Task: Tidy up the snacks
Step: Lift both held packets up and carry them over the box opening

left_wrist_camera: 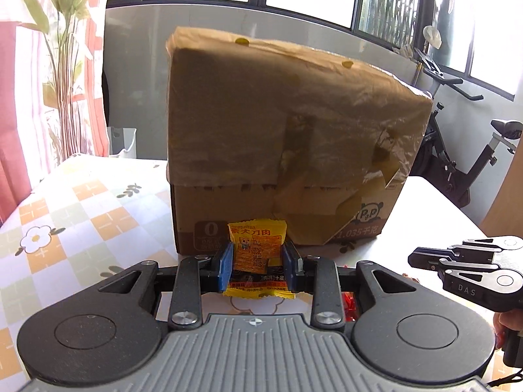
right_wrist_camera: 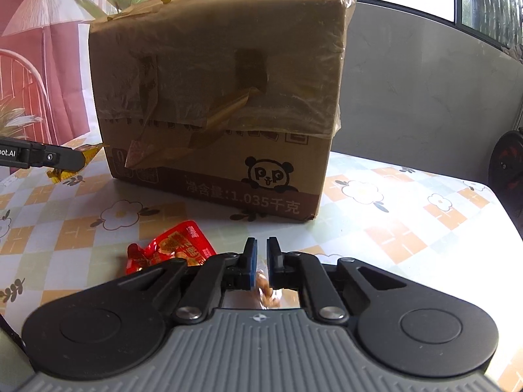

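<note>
A large taped cardboard box (left_wrist_camera: pixel 281 150) stands on the table; it also fills the right wrist view (right_wrist_camera: pixel 222 98). My left gripper (left_wrist_camera: pixel 257 261) is shut on a yellow snack packet (left_wrist_camera: pixel 258 248) and holds it in front of the box's lower face. From the right wrist view the packet (right_wrist_camera: pixel 88 153) shows at the left gripper's tip. My right gripper (right_wrist_camera: pixel 261 258) is nearly closed above a clear-wrapped brown snack (right_wrist_camera: pixel 268 289) lying under its fingers. A red snack packet (right_wrist_camera: pixel 173 248) lies on the table just left of it.
The table has a flower-and-check cloth (right_wrist_camera: pixel 392 215). Its right edge (right_wrist_camera: pixel 503 209) is near. An exercise bike (left_wrist_camera: pixel 470 150) stands beyond the table. A plant (left_wrist_camera: pixel 62 65) and a curtain are at the far left.
</note>
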A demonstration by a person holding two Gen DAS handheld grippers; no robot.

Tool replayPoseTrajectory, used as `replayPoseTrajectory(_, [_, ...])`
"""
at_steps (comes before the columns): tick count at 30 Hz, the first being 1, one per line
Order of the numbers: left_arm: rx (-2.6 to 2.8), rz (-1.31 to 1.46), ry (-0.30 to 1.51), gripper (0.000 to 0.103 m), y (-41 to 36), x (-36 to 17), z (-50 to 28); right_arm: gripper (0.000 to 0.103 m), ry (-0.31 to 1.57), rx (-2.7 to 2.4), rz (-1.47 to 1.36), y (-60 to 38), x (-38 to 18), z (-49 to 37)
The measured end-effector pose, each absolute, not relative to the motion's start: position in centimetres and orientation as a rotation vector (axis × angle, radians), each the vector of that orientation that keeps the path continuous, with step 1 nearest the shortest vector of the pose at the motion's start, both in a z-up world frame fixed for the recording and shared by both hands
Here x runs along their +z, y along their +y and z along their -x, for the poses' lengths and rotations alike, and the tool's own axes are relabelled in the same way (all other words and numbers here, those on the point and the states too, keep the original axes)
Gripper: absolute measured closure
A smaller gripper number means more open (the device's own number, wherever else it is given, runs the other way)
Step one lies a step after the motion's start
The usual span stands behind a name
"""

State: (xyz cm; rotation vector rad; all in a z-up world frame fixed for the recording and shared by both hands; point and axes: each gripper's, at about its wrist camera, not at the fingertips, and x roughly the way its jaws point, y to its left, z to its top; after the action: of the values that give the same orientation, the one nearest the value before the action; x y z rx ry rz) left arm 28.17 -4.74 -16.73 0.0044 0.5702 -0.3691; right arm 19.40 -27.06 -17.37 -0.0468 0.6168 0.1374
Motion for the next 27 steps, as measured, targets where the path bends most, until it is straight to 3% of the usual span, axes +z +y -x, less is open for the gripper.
replayPoseTrajectory(3, [-0.363, 0.016, 0.554, 0.069, -4.4, -16.2, -28.0, 0.094, 0.661, 0.164, 0.049, -26.9, -17.0, -19.9])
replayPoseTrajectory(5, [-0.367, 0.025, 0.559, 0.069, -4.4, -16.4, -27.6, 0.088, 0.663, 0.153, 0.048, -26.8, -17.3, -19.6])
replayPoseTrajectory(7, [-0.373, 0.031, 0.569, 0.069, -4.4, -16.7, -27.3, 0.067, 0.684, 0.146, 0.058, -26.8, -17.8, -19.5])
replayPoseTrajectory(9, [-0.382, 0.034, 0.579, 0.069, -4.3, -17.1, -27.0, 0.062, 0.713, 0.143, 0.078, -26.7, -18.4, -19.4])
replayPoseTrajectory(20, [-0.398, 0.035, 0.582, 0.069, -4.1, -17.5, -26.5, 0.064, 0.796, 0.138, 0.028, -28.1, -19.7, -20.5])
replayPoseTrajectory(21, [-0.398, 0.035, 0.581, 0.069, -4.1, -17.5, -26.5, 0.07, 0.801, 0.146, 0.031, -28.0, -19.7, -20.7])
replayPoseTrajectory(22, [-0.398, 0.034, 0.579, 0.069, -4.1, -17.4, -26.5, 0.085, 0.807, 0.153, 0.03, -28.0, -19.6, -20.8])
replayPoseTrajectory(27, [-0.401, 0.03, 0.558, 0.069, -4.0, -16.8, -26.6, 0.085, 0.8, 0.193, 0.043, -27.4, -18.6, -20.3])
